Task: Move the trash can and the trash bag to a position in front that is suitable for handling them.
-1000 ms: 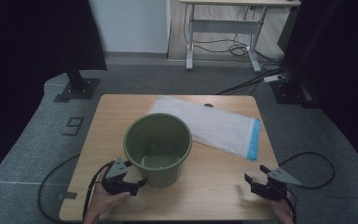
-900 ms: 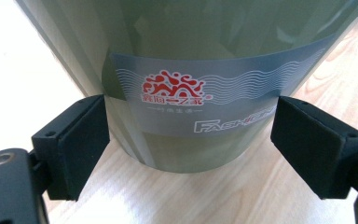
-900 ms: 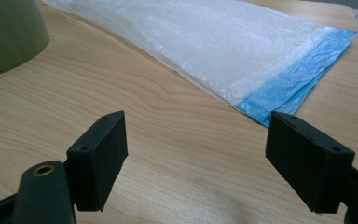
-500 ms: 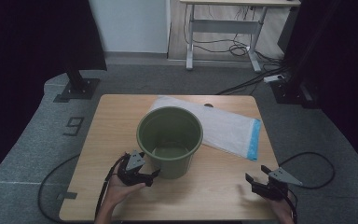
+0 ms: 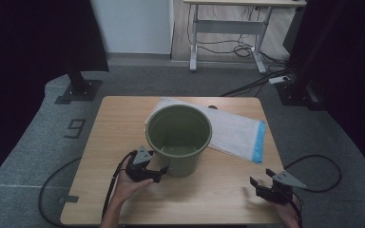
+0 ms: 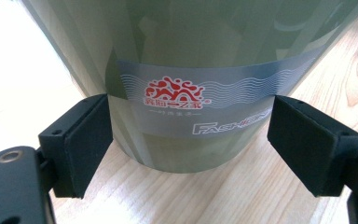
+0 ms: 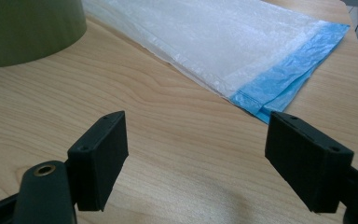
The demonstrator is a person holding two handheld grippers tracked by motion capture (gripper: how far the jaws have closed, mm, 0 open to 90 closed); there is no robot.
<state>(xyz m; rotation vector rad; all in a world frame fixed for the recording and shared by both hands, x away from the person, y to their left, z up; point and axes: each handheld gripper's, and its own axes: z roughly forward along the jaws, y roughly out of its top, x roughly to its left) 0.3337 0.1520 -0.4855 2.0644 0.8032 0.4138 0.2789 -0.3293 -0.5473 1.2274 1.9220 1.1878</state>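
Rightward across the table (image 5: pixel 123 199) we are sliding the green bucket (image 5: pixel 178 140), now overlapping the white bag (image 5: pixel 237 133), left gripper (image 5: pixel 148 172) spread wide against its base; right gripper (image 5: pixel 266 189) is idling, agape.

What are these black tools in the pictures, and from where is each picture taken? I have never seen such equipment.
A person sits at a light wooden table and holds a black two-jaw gripper in each hand. The high view looks down from above the person. Each of the other two pictures comes from a camera riding on one gripper, looking along its jaws.

On the table stands a round olive-green plastic bucket with a printed label. Behind it lies a flat white plastic bag with a blue edge.

The left gripper is open, with its jaws on either side of the bucket's lower wall; whether they touch it I cannot tell. The right gripper is open too, holds nothing, and points toward the bag.
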